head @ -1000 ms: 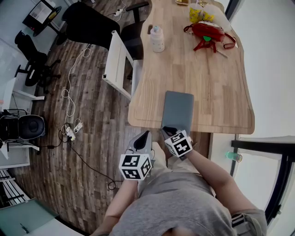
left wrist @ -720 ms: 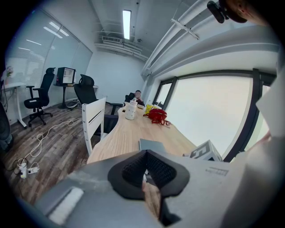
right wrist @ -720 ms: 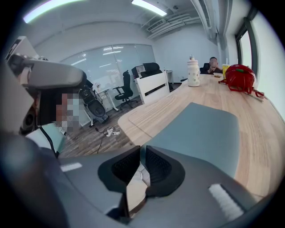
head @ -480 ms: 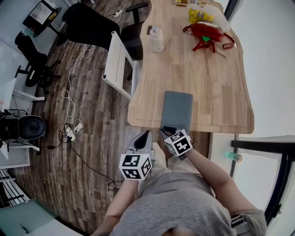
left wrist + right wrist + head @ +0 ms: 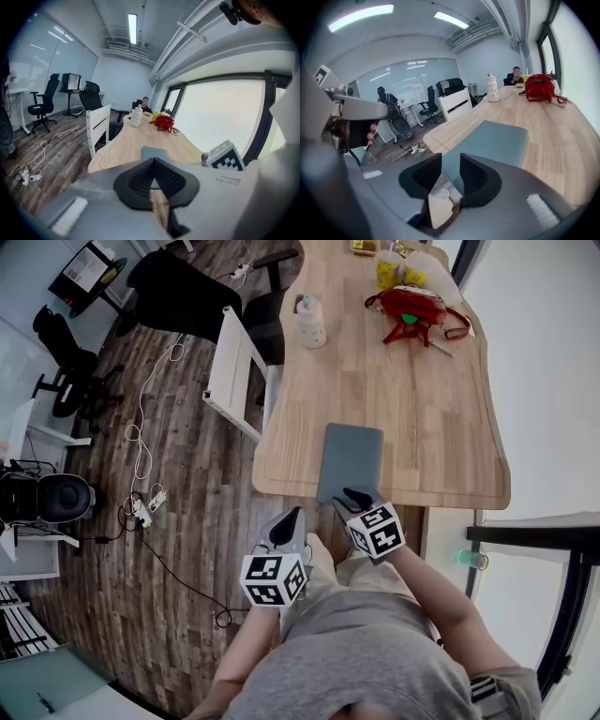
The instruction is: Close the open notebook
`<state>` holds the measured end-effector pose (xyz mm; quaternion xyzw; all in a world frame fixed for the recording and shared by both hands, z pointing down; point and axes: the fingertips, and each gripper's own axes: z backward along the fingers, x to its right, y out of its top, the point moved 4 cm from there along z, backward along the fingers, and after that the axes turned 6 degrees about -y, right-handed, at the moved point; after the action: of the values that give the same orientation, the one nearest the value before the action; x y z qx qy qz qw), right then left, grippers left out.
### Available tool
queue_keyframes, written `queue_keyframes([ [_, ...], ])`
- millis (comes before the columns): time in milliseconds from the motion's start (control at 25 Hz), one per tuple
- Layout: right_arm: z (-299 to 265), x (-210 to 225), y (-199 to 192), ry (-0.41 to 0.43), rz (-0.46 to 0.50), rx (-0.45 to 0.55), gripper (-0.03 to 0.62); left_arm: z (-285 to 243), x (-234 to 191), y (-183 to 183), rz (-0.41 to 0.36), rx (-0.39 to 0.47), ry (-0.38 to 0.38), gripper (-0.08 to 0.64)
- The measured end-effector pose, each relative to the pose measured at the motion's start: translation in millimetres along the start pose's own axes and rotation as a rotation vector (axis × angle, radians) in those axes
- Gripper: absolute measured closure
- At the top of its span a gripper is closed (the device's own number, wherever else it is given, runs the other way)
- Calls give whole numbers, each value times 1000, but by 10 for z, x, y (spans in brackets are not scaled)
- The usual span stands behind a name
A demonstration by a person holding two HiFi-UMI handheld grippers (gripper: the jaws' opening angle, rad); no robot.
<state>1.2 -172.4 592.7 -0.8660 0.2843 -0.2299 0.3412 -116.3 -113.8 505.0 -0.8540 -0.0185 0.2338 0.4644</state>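
Note:
The notebook (image 5: 351,457) lies shut and flat on the wooden table (image 5: 441,418), grey-blue cover up, close to the near edge. My right gripper (image 5: 354,495) hovers over the notebook's near edge. Its jaws are opening, and nothing is pinched between them. In the right gripper view the cover (image 5: 492,140) shows just beyond the parted jaws of the right gripper (image 5: 451,164). My left gripper (image 5: 294,516) hangs off the table to the left of the notebook, its jaws shut on nothing. The left gripper view has the notebook (image 5: 154,153) ahead of the left gripper (image 5: 153,161).
At the table's far end stand a white bottle (image 5: 310,322), a red bag (image 5: 412,306) and a yellow item (image 5: 387,273). A white chair (image 5: 234,371) stands at the table's left side. Beyond it are a black office chair (image 5: 183,296) and floor cables (image 5: 145,502).
The right gripper has lifted off the notebook's near edge and shifted slightly right, and its jaws have parted. The left gripper and the notebook have stayed put.

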Motion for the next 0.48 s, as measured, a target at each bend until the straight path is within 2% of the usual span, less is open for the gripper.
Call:
queue_keyframes([
  [480,867,223,129,-70,-38,170,521,-155,541,-14,-49,26,-52,557],
])
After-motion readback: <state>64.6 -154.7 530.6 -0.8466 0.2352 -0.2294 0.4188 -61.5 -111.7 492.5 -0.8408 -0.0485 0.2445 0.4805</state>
